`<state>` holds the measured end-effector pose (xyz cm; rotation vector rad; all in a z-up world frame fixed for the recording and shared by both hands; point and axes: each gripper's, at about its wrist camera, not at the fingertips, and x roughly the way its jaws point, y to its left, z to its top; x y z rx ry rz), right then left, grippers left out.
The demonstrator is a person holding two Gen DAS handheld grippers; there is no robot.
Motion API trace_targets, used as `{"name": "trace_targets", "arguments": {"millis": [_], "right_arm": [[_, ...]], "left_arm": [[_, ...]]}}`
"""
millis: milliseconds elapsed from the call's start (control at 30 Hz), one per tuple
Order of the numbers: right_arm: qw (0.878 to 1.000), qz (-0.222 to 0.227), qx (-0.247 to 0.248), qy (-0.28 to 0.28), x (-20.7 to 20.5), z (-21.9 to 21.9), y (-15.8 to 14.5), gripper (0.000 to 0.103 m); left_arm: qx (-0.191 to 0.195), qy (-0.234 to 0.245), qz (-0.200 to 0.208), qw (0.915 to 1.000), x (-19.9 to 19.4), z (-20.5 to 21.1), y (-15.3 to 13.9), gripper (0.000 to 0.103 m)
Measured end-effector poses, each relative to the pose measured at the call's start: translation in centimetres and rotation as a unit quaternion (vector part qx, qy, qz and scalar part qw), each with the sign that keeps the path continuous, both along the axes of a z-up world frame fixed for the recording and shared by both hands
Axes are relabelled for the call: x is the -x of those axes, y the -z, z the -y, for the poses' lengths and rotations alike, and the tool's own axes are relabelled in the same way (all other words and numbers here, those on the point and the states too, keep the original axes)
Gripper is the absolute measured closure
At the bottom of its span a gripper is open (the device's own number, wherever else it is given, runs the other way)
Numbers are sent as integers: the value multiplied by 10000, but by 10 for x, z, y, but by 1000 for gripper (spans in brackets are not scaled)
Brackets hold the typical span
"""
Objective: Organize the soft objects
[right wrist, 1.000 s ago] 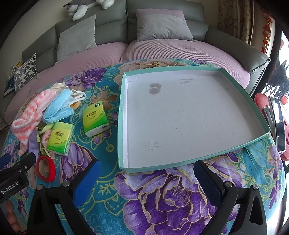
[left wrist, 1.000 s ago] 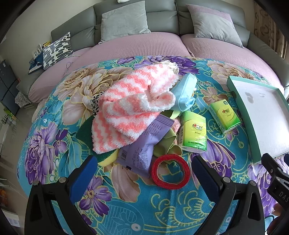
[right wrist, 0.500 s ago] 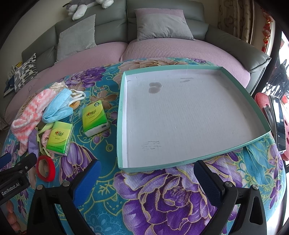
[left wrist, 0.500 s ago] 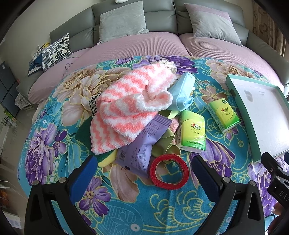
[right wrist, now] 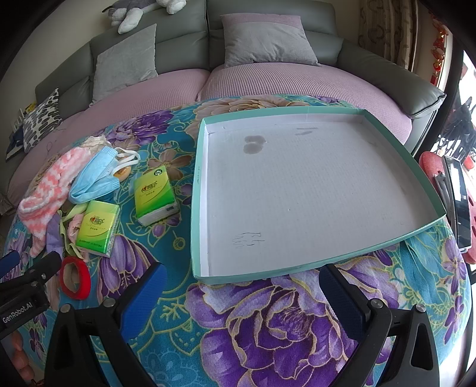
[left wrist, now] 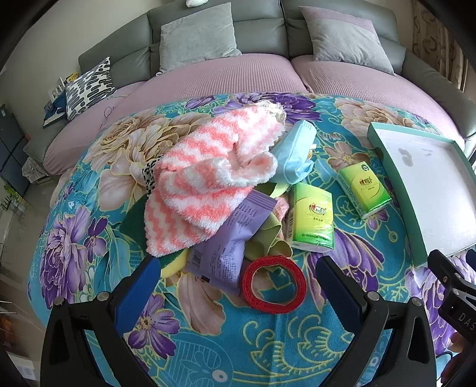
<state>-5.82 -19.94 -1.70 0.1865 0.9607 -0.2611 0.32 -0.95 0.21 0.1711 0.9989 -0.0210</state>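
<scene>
Closer now: fluffy pink-striped towel (left wrist: 208,178) (both hand-held grippers released, empty).

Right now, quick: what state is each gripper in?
Left gripper: open, holding nothing, above the red tape ring.
Right gripper: open, holding nothing, in front of the teal tray.

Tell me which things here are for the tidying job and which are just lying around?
For the job: pink striped towel, blue face mask, two green tissue packs, purple packet, red ring, teal tray.

Just lying about: grey cushions, spotted pillow, plush toy.
</scene>
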Motion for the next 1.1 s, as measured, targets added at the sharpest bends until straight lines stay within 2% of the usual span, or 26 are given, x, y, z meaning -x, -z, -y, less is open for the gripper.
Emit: {"name": "trace_targets", "arguments": {"millis": [133,400,600,800,900,1100], "right_arm": [[10000,-2,8,6,0,2,1,0],[10000,56,-15,-39,-1,-3,-4,0],[9980,276,-173,-538,-3,-33,-15,0],[9931,328,-479,-1018,-12,-69,-14,0],[9896,294,-565,-1286,-20,-91,-9,0],[9823,103,-603,-1770,-31,-131,9,0]], "left_arm": [[17,11,90,10000,0,0,-2,0],[408,-7,16,9992,-3,-11,-6,0],[885,-236,354,9952,-2,-44,-26,0],[992,-649,499,9917,-5,-82,-29,0],[983,-860,402,9906,-9,-97,-24,0],[1320,-1154,29,9845,-14,-118,-11,0]]}}
